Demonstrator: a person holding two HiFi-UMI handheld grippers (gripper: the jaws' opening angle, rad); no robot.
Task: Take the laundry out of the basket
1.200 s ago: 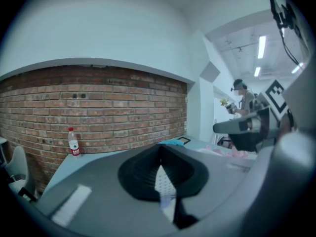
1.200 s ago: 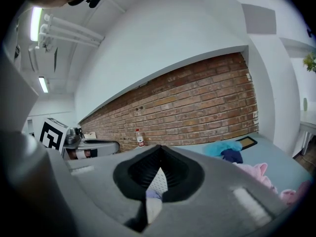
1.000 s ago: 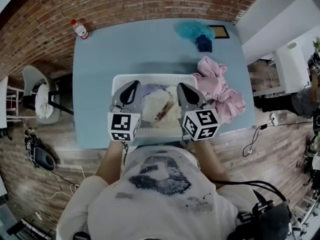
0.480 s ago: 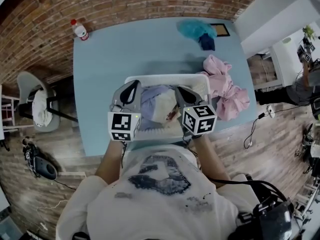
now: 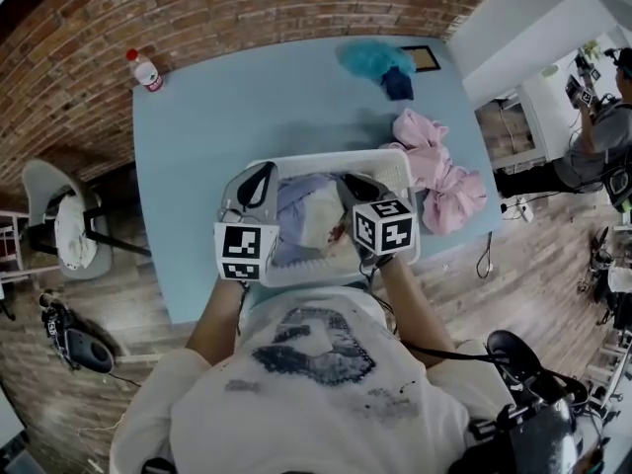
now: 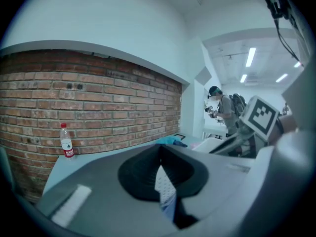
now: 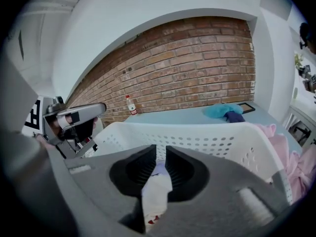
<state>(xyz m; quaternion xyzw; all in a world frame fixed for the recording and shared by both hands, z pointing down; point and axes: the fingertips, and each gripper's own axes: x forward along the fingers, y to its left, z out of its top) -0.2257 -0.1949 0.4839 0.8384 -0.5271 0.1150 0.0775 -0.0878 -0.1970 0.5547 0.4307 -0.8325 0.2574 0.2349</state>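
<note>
White perforated plastic laundry basket (image 5: 400,171) is sitting at the centre of the head view, on a pale blue table (image 5: 227,107). A white cloth with red marks (image 5: 318,215) and a pale lilac garment (image 5: 294,194) are lying inside it. Both are looking light, limp and easy to pinch, so a raised fold at the top of the heap is offering the best hold, though a lifted piece may be dragging its neighbour. The left gripper (image 5: 259,178), at the basket's left rim, is showing its jaws pressed together on nothing. The right gripper (image 7: 161,154) is pointing into the basket, its jaws having just been opening to a narrow gap, with nothing pinched. Both grippers are hiding the basket's near part, so the depth of the laundry is unclear.
</note>
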